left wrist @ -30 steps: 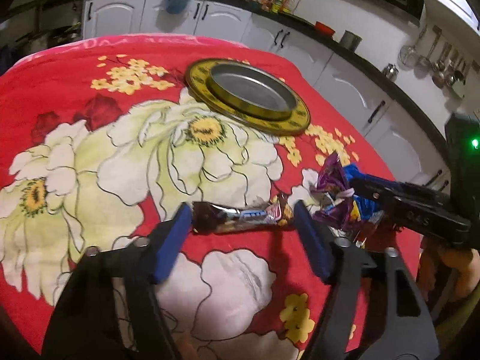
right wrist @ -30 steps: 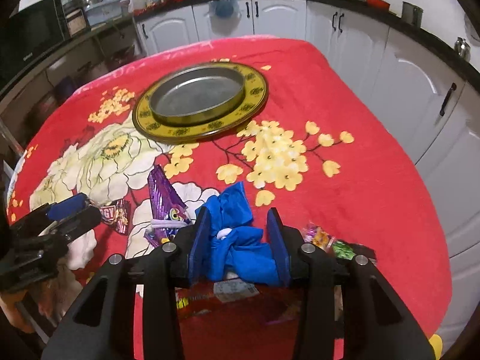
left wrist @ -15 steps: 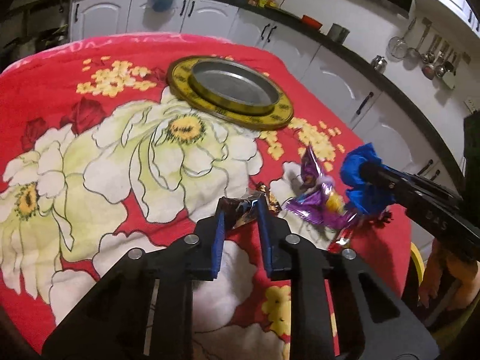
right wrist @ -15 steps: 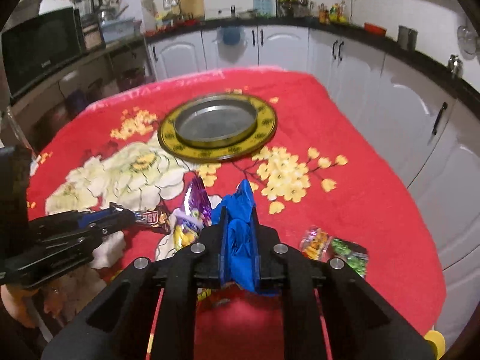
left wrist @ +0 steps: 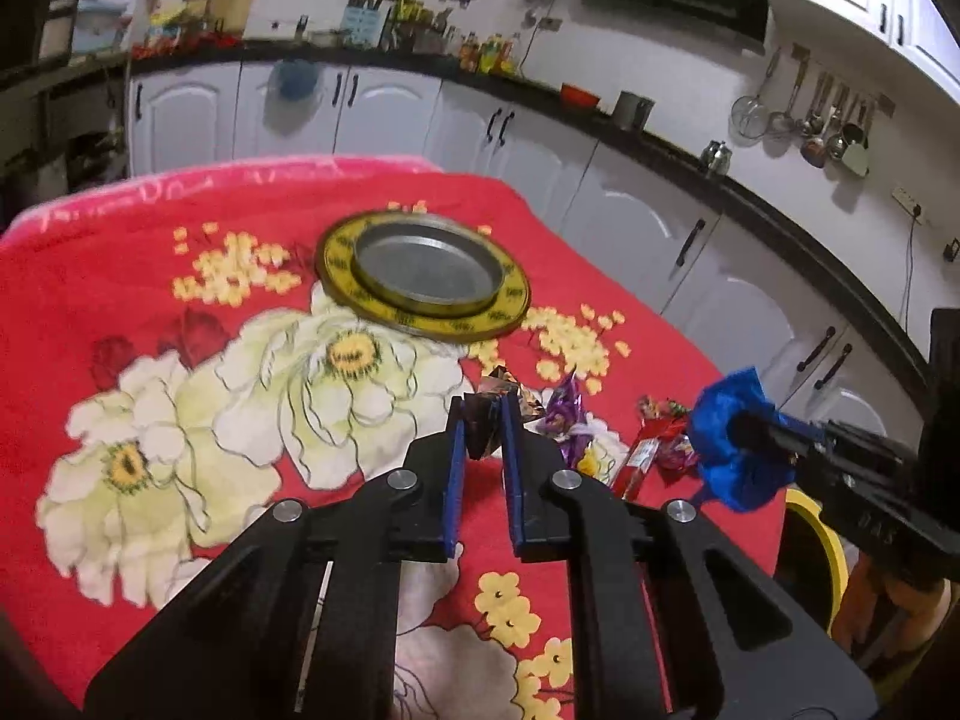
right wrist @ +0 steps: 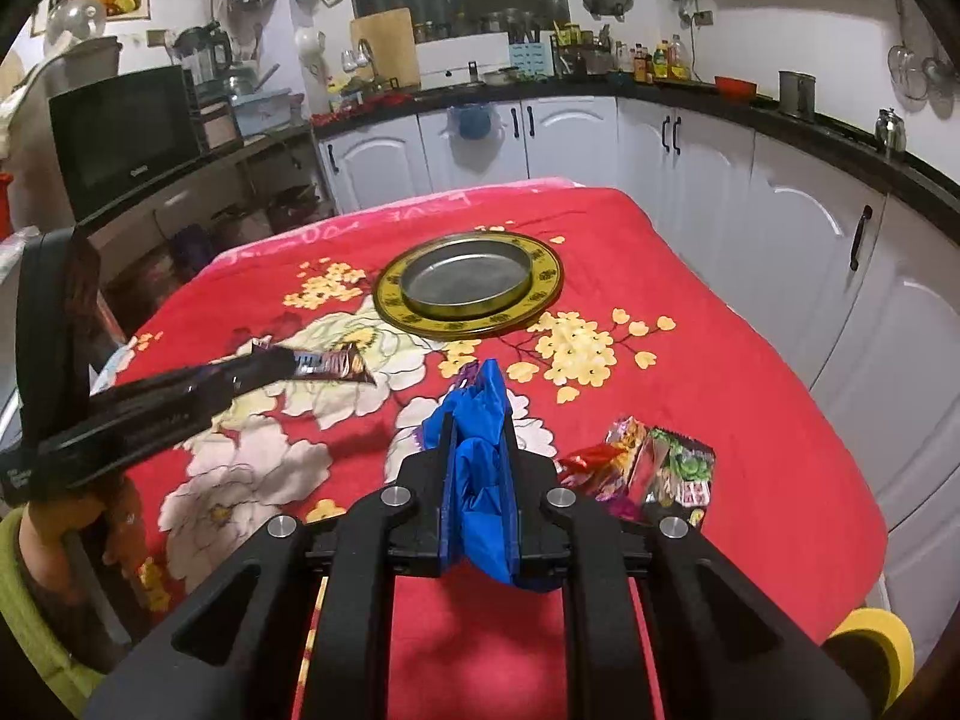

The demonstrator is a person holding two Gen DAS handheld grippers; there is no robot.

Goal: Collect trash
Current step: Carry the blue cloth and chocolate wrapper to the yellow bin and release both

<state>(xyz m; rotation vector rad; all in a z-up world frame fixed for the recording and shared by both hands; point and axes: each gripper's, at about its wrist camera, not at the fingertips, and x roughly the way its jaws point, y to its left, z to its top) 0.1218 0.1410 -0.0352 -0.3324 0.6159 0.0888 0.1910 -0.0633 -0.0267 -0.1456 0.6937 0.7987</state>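
Above the red floral tabletop (right wrist: 720, 360), left gripper (left wrist: 483, 420) pinches a brown candy wrapper (right wrist: 330, 365), lifted clear of the cloth. Right gripper (right wrist: 477, 450) is clamped on a crumpled blue wrapper (right wrist: 477, 468). Ahead of both lies a round yellow-rimmed tray (right wrist: 543, 294); loose wrappers (right wrist: 654, 465) lie just right of the right gripper.

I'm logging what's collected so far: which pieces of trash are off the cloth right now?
Two: the brown candy-bar wrapper in the left gripper and the blue crumpled wrapper in the right gripper. The others lie on the cloth.
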